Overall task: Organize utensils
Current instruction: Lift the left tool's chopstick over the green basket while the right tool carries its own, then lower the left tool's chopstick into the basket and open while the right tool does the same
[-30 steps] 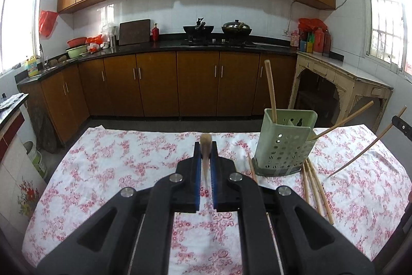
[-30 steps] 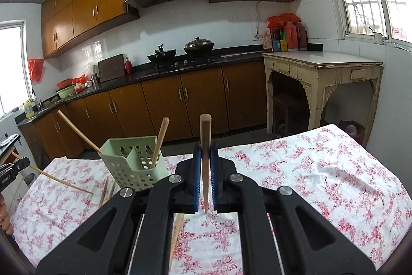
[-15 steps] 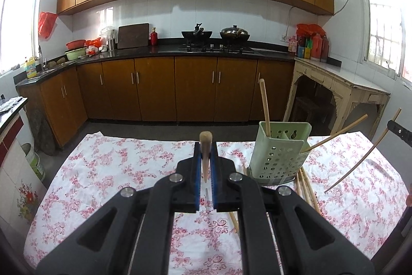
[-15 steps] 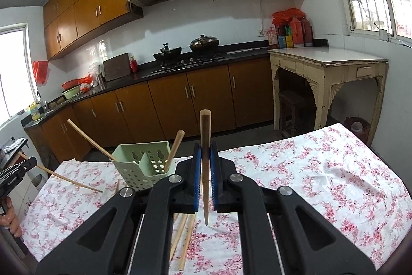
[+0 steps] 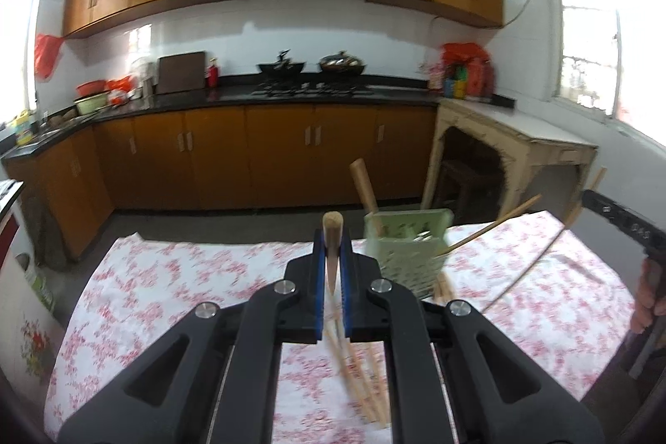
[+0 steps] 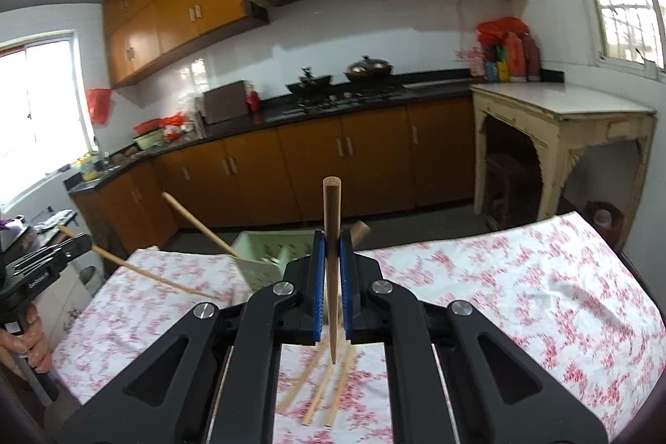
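Small white lettering sits on the other gripper's black body [image 6: 37,275] at nine o'clock in the right wrist view; too blurred to read.

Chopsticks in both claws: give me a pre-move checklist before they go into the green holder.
1. Left claw shut on its chopstick: ok.
2. Right claw shut on its chopstick: ok.
3. Green holder upright on the floral tablecloth: ok.
4. Room left in the holder, which already has chopsticks: cannot tell, the inside is blurred.
5. Both held chopsticks' lower tips clear of the cloth: ok for the right, cannot tell for the left.
6. Loose chopsticks left on the cloth near the holder: not ok, more to collect.
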A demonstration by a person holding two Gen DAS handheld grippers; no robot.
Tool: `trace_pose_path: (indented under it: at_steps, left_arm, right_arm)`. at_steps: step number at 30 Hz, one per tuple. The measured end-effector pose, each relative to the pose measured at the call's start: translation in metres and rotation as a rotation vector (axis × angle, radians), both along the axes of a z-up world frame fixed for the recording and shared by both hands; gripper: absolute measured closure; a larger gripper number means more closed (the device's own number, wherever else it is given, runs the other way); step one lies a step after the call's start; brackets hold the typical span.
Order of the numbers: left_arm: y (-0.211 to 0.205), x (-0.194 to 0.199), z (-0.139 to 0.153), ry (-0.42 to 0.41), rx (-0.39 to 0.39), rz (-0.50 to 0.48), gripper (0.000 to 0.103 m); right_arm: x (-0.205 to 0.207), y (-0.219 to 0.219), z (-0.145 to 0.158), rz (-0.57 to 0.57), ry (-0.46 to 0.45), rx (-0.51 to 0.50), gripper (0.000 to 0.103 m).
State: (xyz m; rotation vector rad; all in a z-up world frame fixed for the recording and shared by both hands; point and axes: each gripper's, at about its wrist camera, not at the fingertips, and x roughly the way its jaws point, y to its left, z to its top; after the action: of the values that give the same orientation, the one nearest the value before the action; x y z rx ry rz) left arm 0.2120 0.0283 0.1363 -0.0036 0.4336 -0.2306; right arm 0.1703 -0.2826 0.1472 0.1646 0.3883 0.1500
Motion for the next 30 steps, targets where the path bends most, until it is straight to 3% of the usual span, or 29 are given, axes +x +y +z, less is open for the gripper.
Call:
trace_pose_path:
  at_steps: [7, 17, 21, 30]
  left_arm:
    - [-0.02, 0.001, 0.04, -0.004, -0.064, -0.087, 0.096]
    - [-0.059, 0.031, 0.079, -0.044, -0.024, -0.107, 0.096]
    - [-0.068, 0.057, 0.082, -0.046, 0.003, -0.067, 0.096]
    - [-0.071, 0.097, 0.08, -0.075, -0.062, -0.014, 0.096]
  right_arm:
    - [0.003, 0.022, 0.039, 0.079, -0.06, -0.005, 0.096]
    - [0.045, 0.032, 0.068, 0.03, -0.139, -0.02, 0.096]
    - [0.065, 0.037, 0.063, 0.009, -0.149, -0.036, 0.096]
    - [0.102, 0.041, 0.032, -0.018, -0.096, -0.038, 0.096]
